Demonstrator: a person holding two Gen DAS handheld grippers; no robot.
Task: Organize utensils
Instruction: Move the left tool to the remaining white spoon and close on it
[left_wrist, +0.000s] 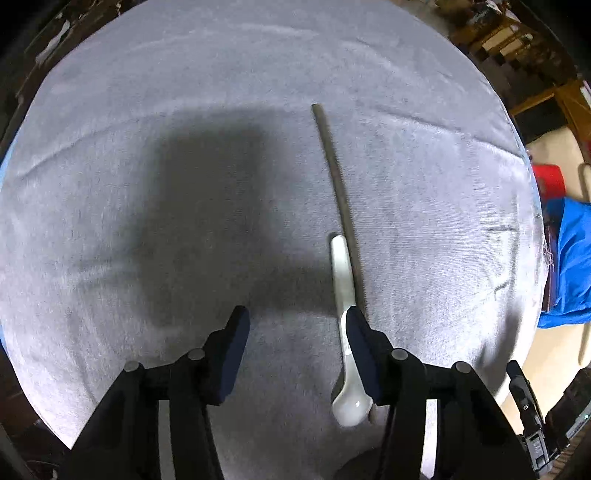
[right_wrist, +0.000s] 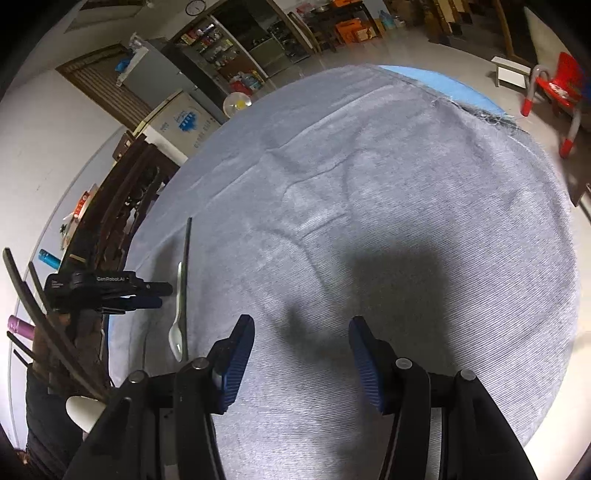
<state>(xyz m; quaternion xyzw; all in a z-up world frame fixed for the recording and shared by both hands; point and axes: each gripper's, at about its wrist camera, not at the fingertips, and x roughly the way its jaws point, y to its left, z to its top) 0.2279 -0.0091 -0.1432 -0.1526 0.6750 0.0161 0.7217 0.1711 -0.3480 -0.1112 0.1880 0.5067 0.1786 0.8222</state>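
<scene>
A white ceramic spoon (left_wrist: 341, 280) lies on the grey cloth (left_wrist: 147, 92) that covers the round table, its bowl nearest the camera. A long dark chopstick (left_wrist: 334, 166) lies right against it, running away from me. My left gripper (left_wrist: 297, 321) points down at the cloth with its jaws open; its right finger (left_wrist: 364, 350) hangs over the spoon's handle and nothing sits between the pads. In the right wrist view the spoon (right_wrist: 178, 317) and chopstick (right_wrist: 187, 258) lie far left, with the left gripper (right_wrist: 159, 295) beside them. My right gripper (right_wrist: 301, 326) is open over bare cloth.
The table's edge curves close on the right of the left wrist view, with a blue cloth (left_wrist: 569, 266) beyond it. A dark wooden chair (right_wrist: 122, 206) stands at the table's left side, a red chair (right_wrist: 557, 88) at the far right. Thin dark sticks (right_wrist: 22, 280) rise at the left.
</scene>
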